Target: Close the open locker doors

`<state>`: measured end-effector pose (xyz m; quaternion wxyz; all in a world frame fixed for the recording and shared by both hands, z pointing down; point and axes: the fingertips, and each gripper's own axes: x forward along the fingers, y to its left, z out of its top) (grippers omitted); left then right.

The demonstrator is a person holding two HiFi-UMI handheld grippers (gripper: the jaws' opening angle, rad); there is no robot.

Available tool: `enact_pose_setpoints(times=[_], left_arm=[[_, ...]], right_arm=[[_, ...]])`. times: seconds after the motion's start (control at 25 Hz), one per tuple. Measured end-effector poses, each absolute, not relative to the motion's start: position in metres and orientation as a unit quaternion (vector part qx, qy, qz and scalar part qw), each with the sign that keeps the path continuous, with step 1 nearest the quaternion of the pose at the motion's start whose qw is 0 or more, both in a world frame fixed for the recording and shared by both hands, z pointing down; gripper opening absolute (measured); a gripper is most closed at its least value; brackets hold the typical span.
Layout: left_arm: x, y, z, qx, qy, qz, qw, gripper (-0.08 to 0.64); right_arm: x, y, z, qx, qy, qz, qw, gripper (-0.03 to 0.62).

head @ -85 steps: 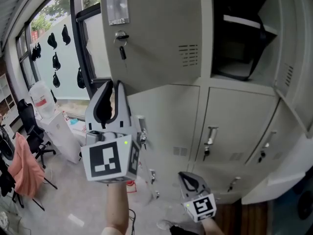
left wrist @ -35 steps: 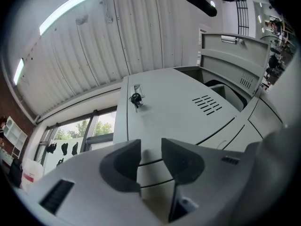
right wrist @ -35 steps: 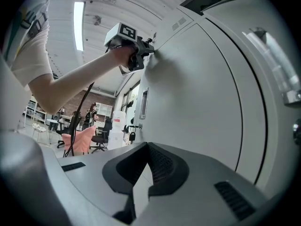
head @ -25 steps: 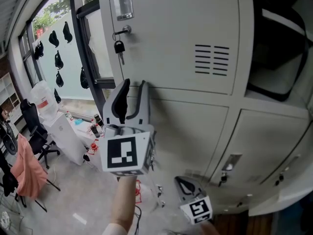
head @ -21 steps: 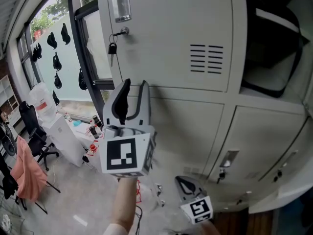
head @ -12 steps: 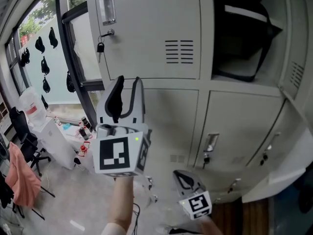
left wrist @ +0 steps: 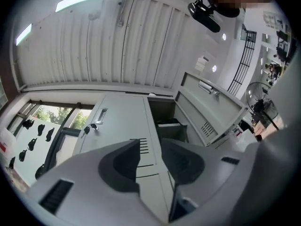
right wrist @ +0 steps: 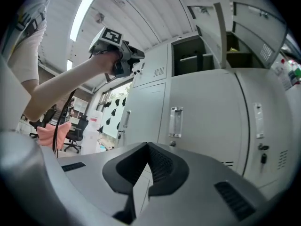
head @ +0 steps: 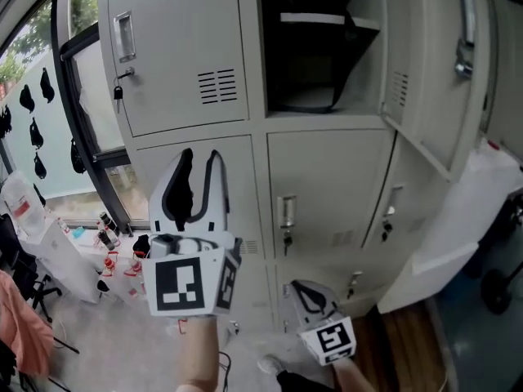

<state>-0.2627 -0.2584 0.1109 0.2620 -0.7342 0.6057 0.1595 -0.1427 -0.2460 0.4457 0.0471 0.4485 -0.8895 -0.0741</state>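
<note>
A bank of grey lockers (head: 319, 186) fills the head view. The top middle compartment (head: 315, 51) stands open and dark, with a shelf and a dark strap inside. Its door (head: 425, 80) hangs swung out to the right, handle (head: 464, 23) showing. My left gripper (head: 200, 155) points upward in front of the shut lower-left door, jaws apart and empty. The left gripper view shows the same gap (left wrist: 149, 145), with the open compartment (left wrist: 167, 121) and its door (left wrist: 211, 112) beyond. My right gripper (head: 304, 286) hangs low near the bottom lockers, empty, with its jaws touching in its own view (right wrist: 145, 147).
The upper-left locker (head: 163, 55) is shut, with a key in its lock (head: 119, 95). A pale slanted panel (head: 458, 243) juts out at the lower right. At the left are a window (head: 49, 121), bottles on the floor (head: 110, 243), a white bin (head: 49, 256) and pink cloth (head: 20, 321).
The view has swung right: the open compartment has come from the right edge to the upper middle. Both grippers have moved right along the lockers. The left jaws stay equally apart.
</note>
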Motion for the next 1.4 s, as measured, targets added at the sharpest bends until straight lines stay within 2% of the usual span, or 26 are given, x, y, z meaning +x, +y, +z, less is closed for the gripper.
enact_pose_setpoints(times=[0.92, 1.4], left_arm=[[-0.002, -0.187, 0.05, -0.836, 0.395, 0.245, 0.293, 0.135], [0.064, -0.182, 0.061, -0.862, 0.357, 0.208, 0.293, 0.14]], right_arm=[[0.044, -0.226, 0.422, 0.572, -0.816, -0.075, 0.04, 0.005], [0.083, -0.208, 0.426, 0.604, -0.793, -0.065, 0.036, 0.005]])
